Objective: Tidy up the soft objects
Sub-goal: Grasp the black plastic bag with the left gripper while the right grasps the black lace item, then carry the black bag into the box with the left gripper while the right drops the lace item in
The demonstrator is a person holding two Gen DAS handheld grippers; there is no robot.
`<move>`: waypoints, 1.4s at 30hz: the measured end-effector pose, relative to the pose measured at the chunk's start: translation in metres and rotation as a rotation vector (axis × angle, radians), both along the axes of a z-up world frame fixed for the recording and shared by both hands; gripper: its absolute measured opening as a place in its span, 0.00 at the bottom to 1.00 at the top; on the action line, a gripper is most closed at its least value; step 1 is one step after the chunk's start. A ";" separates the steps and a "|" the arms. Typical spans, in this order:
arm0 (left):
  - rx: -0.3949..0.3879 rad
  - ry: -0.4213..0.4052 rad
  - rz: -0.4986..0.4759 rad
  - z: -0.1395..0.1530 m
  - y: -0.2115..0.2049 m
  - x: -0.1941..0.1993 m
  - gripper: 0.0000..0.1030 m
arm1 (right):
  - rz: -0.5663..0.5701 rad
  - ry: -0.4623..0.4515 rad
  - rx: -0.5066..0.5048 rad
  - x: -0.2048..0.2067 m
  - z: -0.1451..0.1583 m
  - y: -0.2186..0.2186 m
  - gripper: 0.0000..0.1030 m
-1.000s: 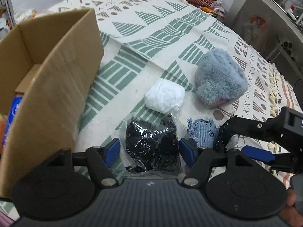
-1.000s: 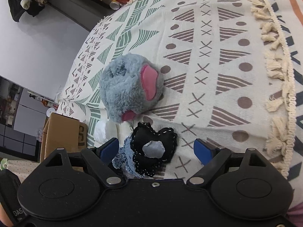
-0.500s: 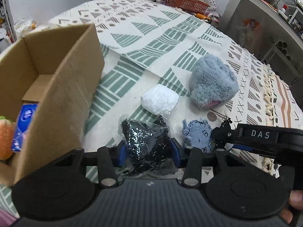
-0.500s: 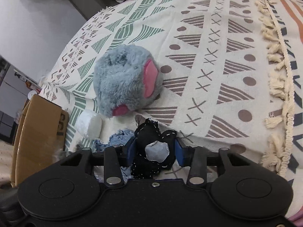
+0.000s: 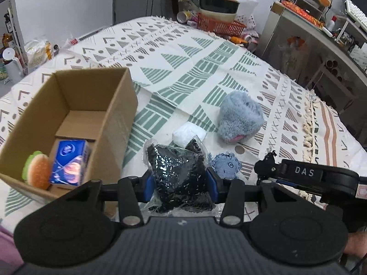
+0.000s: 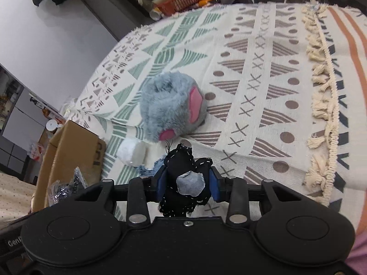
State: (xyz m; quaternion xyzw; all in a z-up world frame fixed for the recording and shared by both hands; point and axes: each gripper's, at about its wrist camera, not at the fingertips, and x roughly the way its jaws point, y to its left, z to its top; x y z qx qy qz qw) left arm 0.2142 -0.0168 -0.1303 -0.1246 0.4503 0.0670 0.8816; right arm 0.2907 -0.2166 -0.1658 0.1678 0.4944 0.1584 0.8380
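My left gripper is shut on a clear bag of black sequinned fabric, lifted off the cloth. My right gripper is shut on a black stitched cloth heart with a grey patch, also raised. On the patterned cloth lie a grey furry plush, a white soft lump and a blue denim patch. An open cardboard box at the left holds a burger toy and a blue tissue pack.
A red basket with bowls and clutter stands at the table's far edge. A metal counter runs along the right. The tablecloth's tasselled fringe marks the right side. Bags and bottles sit beyond the far left edge.
Both grippers went from open to shut, the left on the sequinned bag and the right on the black heart. Both have then risen and pulled back, showing the box's inside.
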 end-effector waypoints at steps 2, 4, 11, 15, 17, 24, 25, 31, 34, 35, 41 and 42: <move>0.004 -0.010 0.000 0.008 0.001 -0.004 0.44 | -0.002 -0.025 -0.017 -0.007 0.009 0.000 0.36; 0.010 -0.021 -0.001 0.014 0.002 -0.007 0.44 | -0.004 -0.054 -0.032 -0.014 0.018 -0.001 0.36; 0.011 -0.062 -0.014 0.036 0.004 -0.019 0.44 | -0.005 -0.108 -0.027 -0.032 0.037 -0.008 0.36; 0.014 -0.090 -0.011 0.049 0.009 -0.024 0.44 | -0.006 -0.138 -0.023 -0.041 0.049 -0.004 0.36; 0.017 -0.102 -0.007 0.055 0.012 -0.025 0.44 | -0.005 -0.156 -0.025 -0.045 0.055 0.000 0.36; 0.020 -0.144 0.012 0.074 0.032 -0.030 0.44 | 0.005 -0.210 -0.012 -0.057 0.076 0.016 0.37; 0.020 -0.150 0.015 0.076 0.035 -0.031 0.44 | 0.006 -0.218 -0.011 -0.058 0.078 0.019 0.37; 0.016 -0.166 0.031 0.082 0.054 -0.033 0.44 | 0.014 -0.241 -0.003 -0.062 0.090 0.036 0.37; 0.010 -0.172 0.039 0.083 0.064 -0.034 0.44 | 0.021 -0.250 -0.005 -0.063 0.095 0.045 0.37; 0.006 -0.173 0.042 0.083 0.068 -0.034 0.44 | 0.022 -0.252 -0.007 -0.064 0.095 0.048 0.37; -0.014 -0.180 0.070 0.082 0.092 -0.033 0.44 | 0.035 -0.264 -0.007 -0.064 0.103 0.067 0.37; -0.016 -0.181 0.076 0.082 0.096 -0.033 0.44 | 0.038 -0.266 -0.006 -0.064 0.103 0.069 0.37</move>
